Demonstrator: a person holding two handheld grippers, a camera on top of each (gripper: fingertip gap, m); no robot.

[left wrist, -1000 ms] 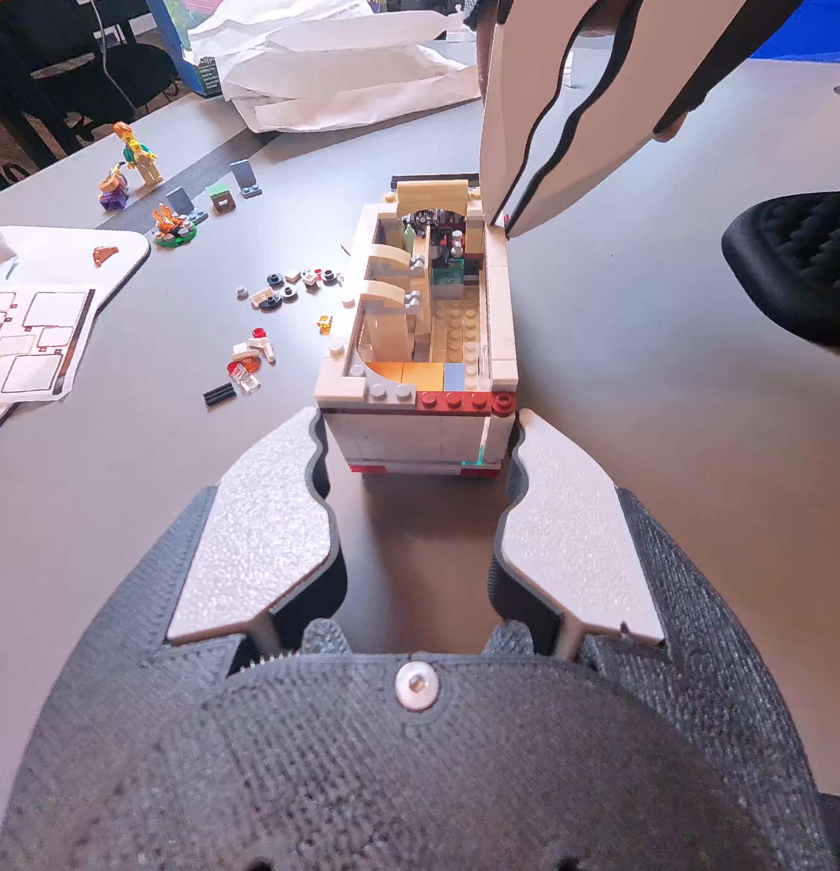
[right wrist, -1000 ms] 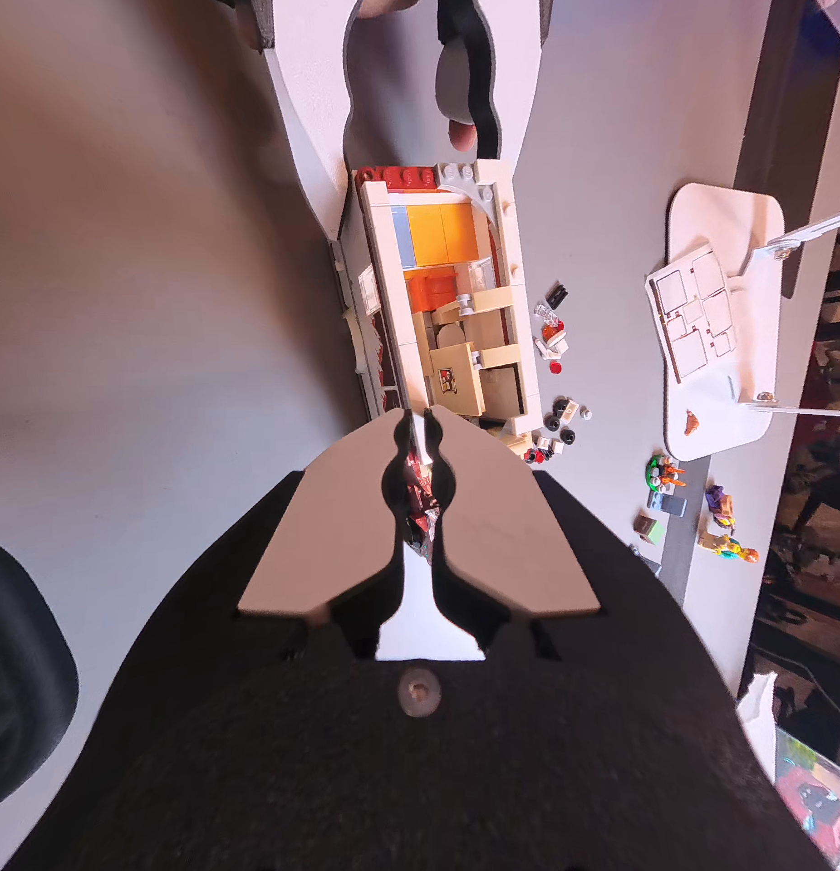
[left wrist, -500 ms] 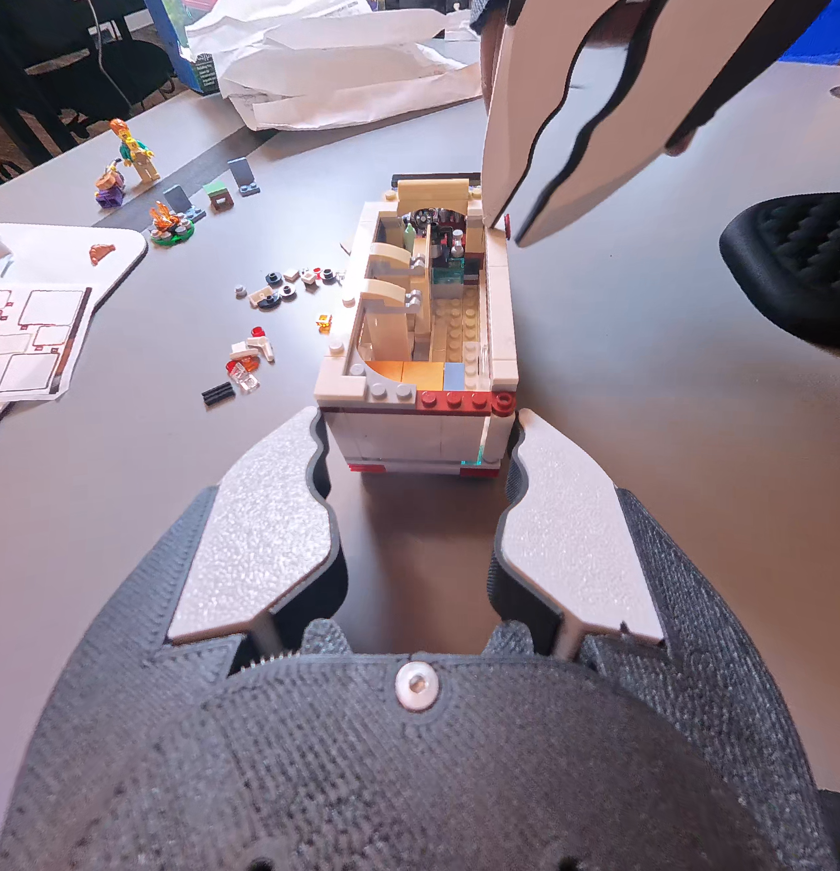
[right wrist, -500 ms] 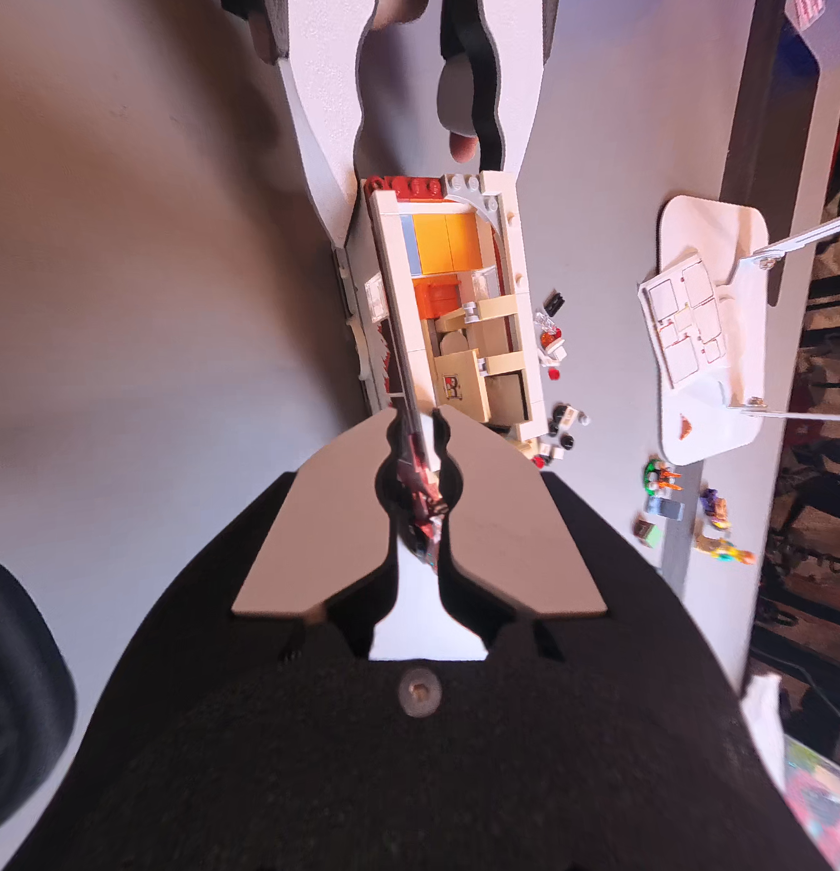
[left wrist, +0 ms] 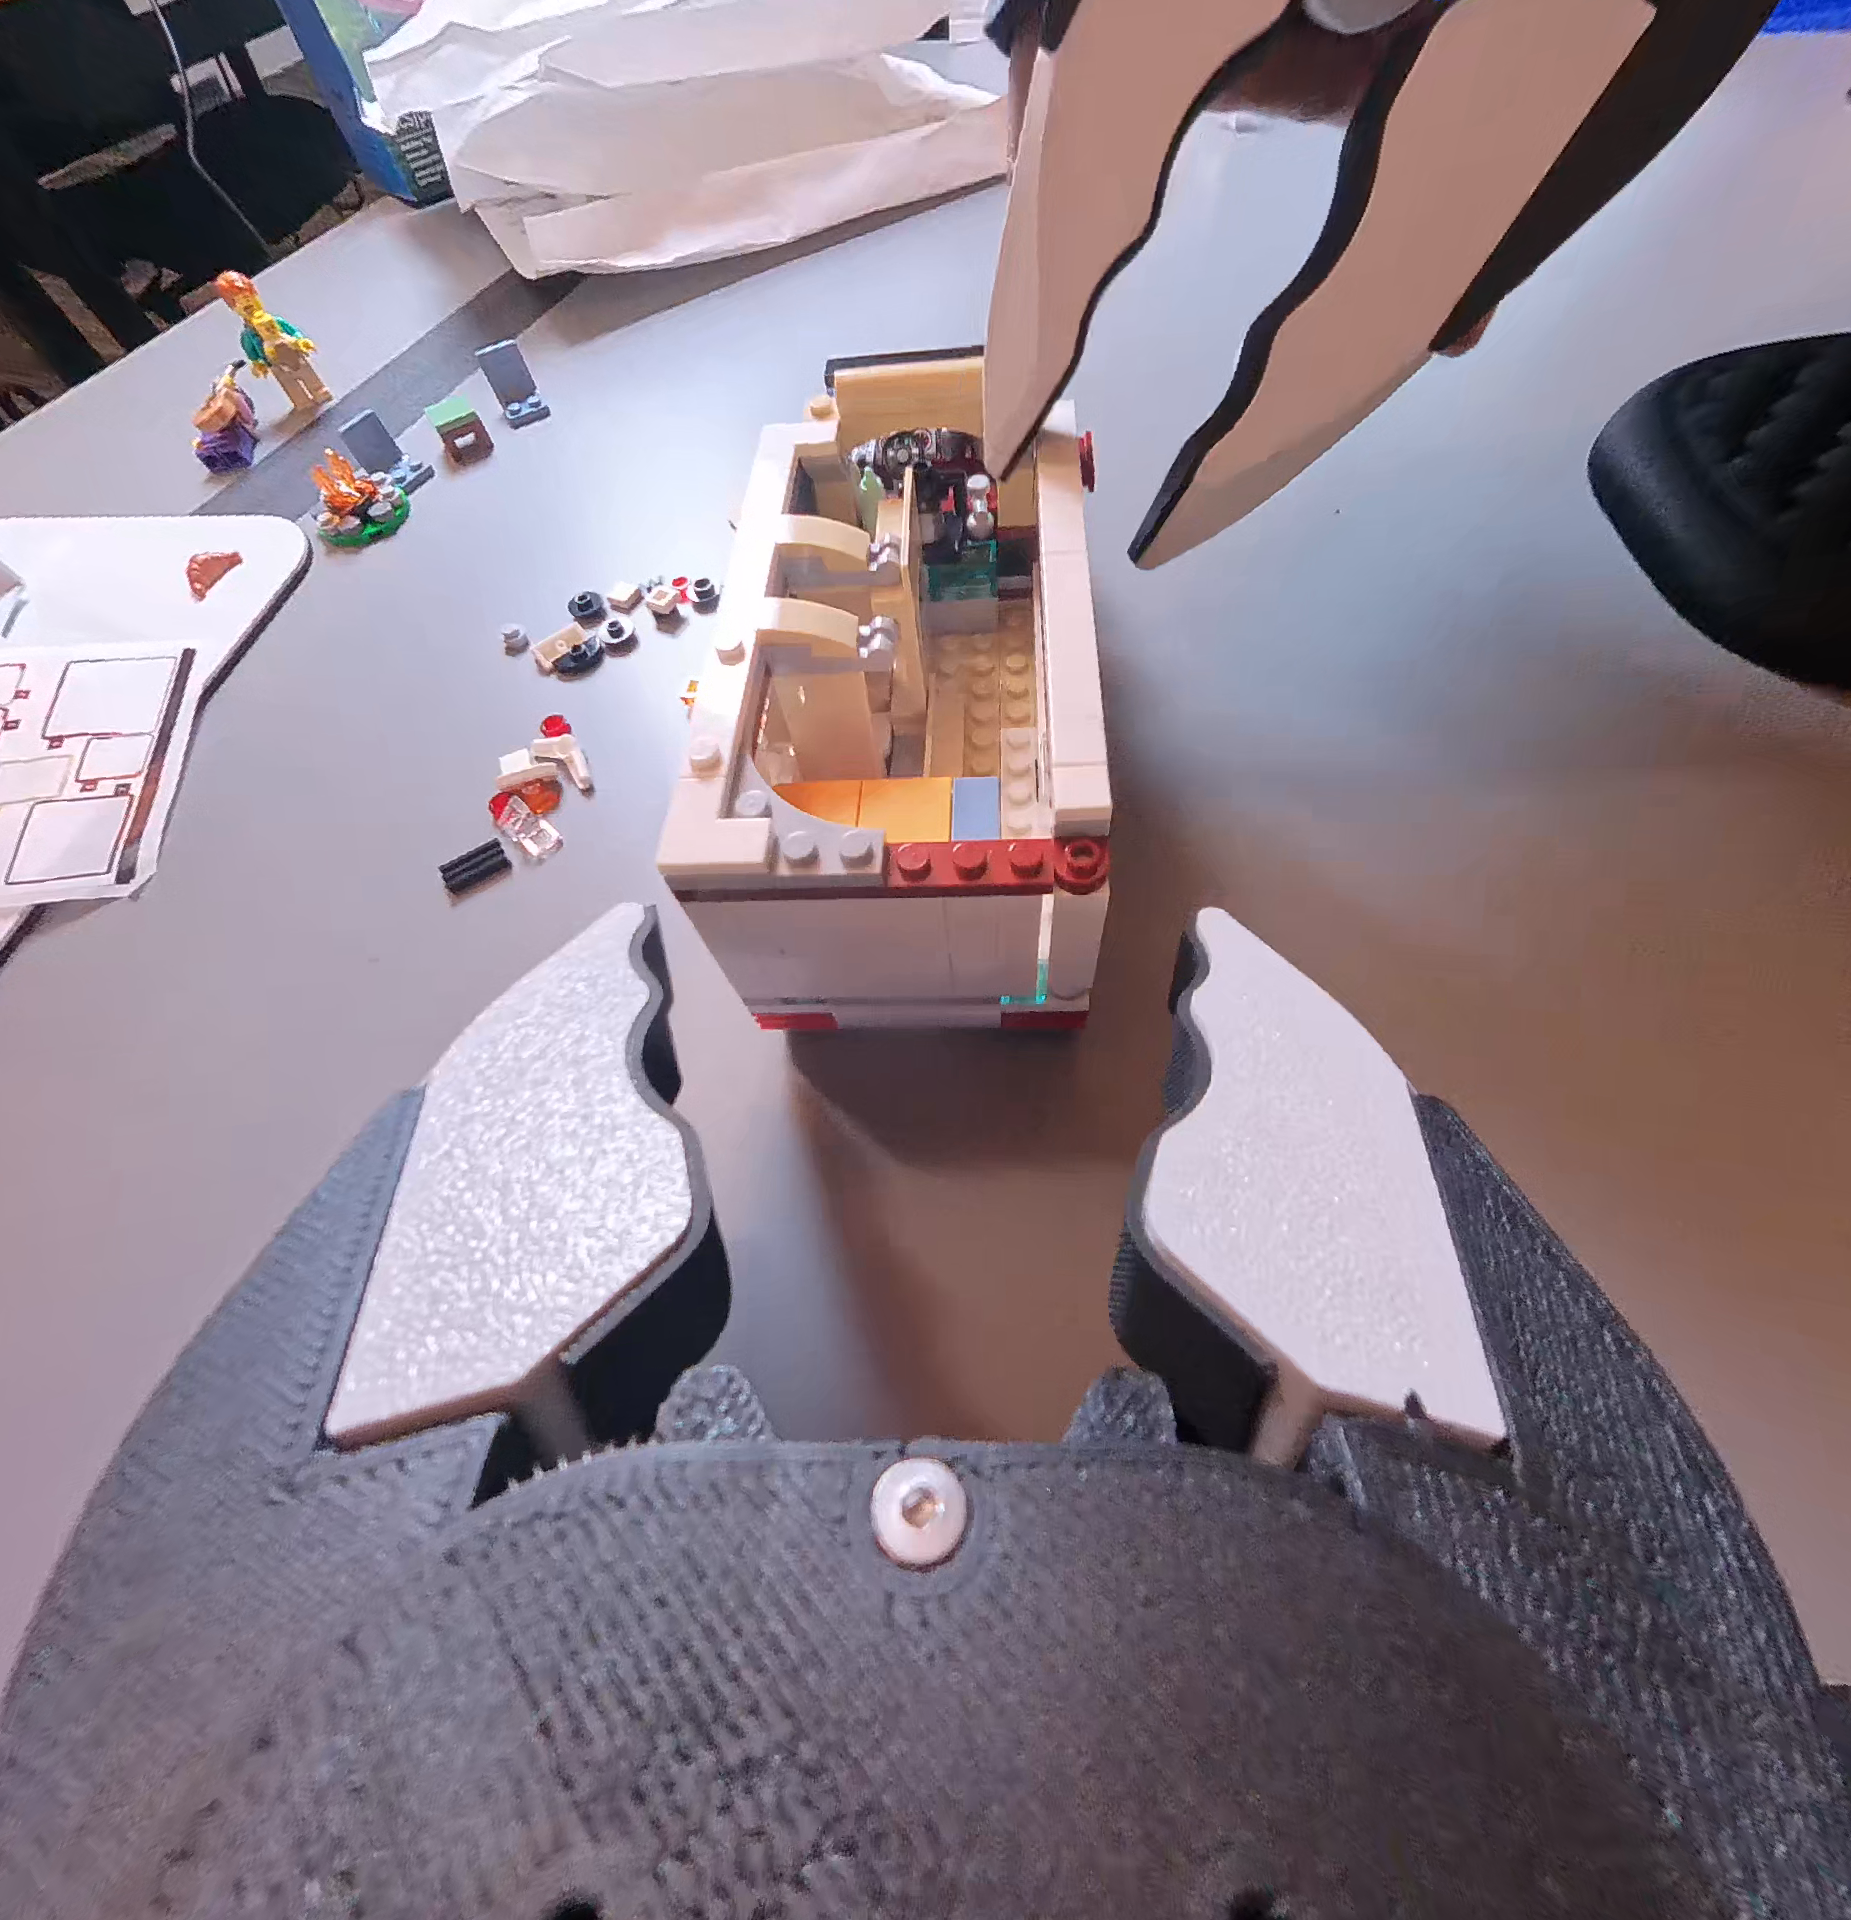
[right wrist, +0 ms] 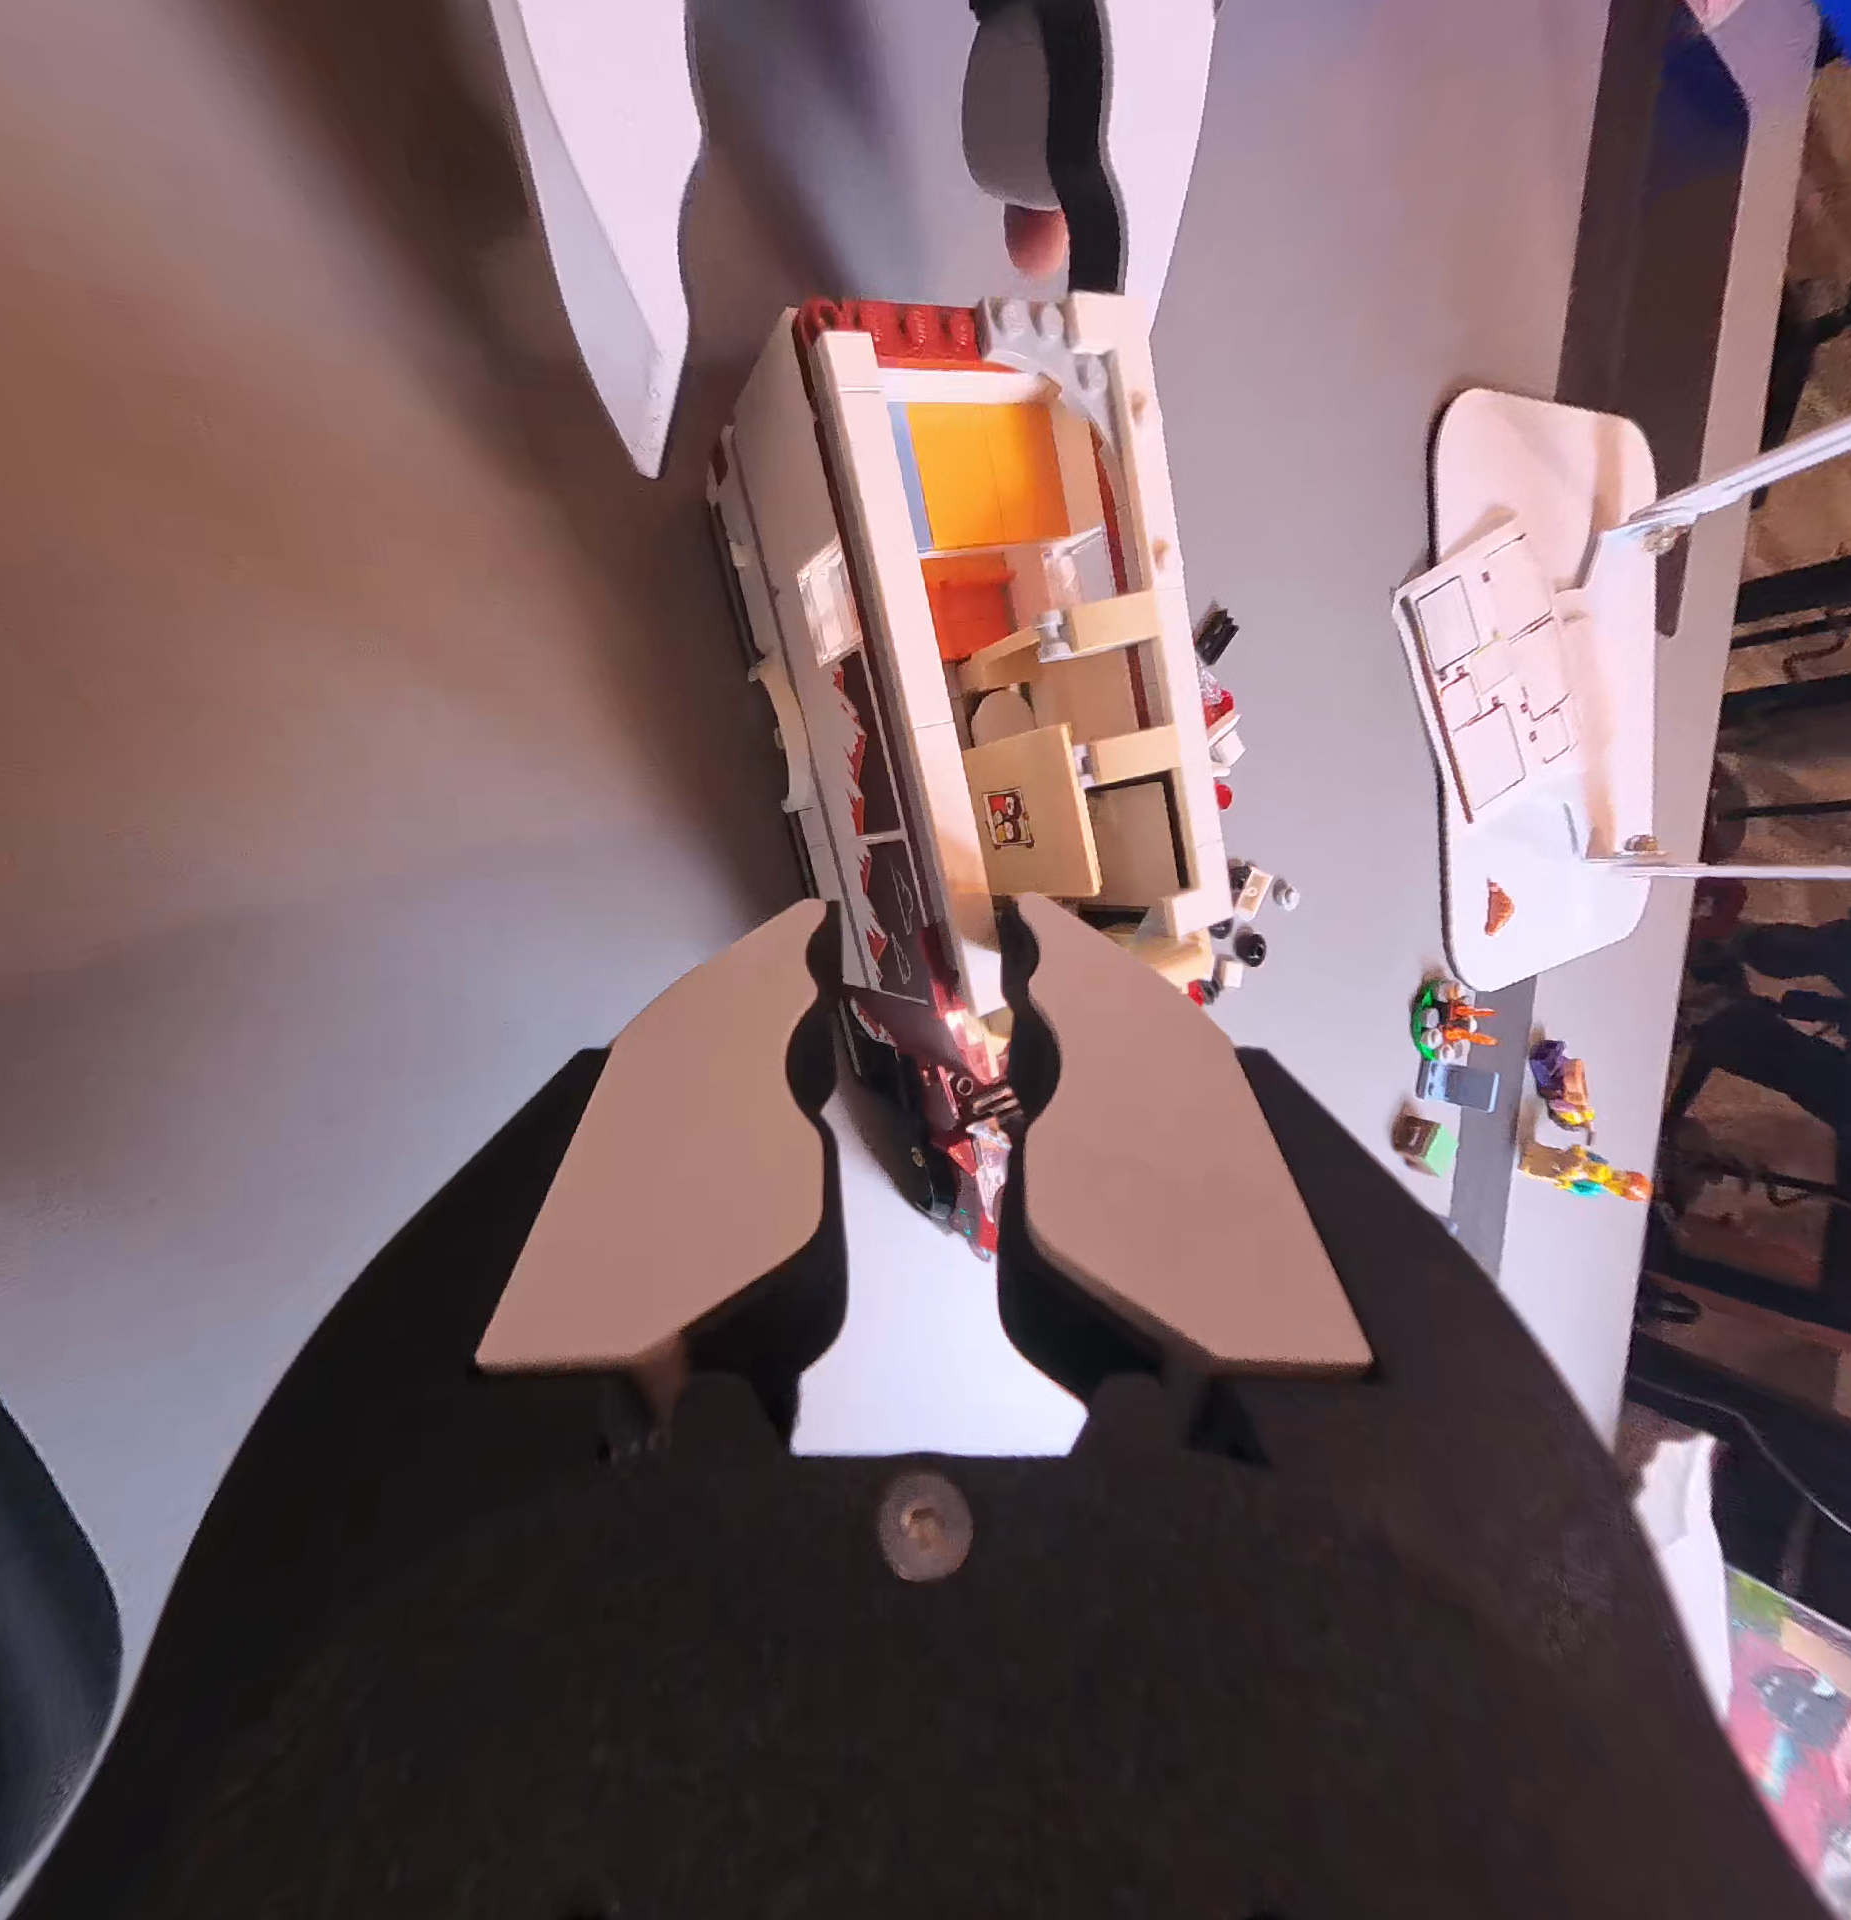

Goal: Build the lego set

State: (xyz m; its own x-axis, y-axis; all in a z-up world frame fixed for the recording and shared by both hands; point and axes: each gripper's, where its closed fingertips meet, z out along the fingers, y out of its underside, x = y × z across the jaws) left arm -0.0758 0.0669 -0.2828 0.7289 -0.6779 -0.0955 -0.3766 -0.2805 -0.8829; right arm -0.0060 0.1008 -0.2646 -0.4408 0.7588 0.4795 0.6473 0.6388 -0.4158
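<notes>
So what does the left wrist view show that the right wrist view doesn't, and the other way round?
Only the left wrist view: the white crumpled paper and the model's plain white end wall. Only the right wrist view: the dark red printed side panel and the tan tile with a picture. Both: the roofless brick camper, scattered loose pieces, minifigures, both grippers open.

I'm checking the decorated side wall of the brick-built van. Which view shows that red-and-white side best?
The right wrist view: it looks down along the toy van, so the patterned side panel faces the camera. The left wrist view shows only the van's plain white end and open interior.
</notes>
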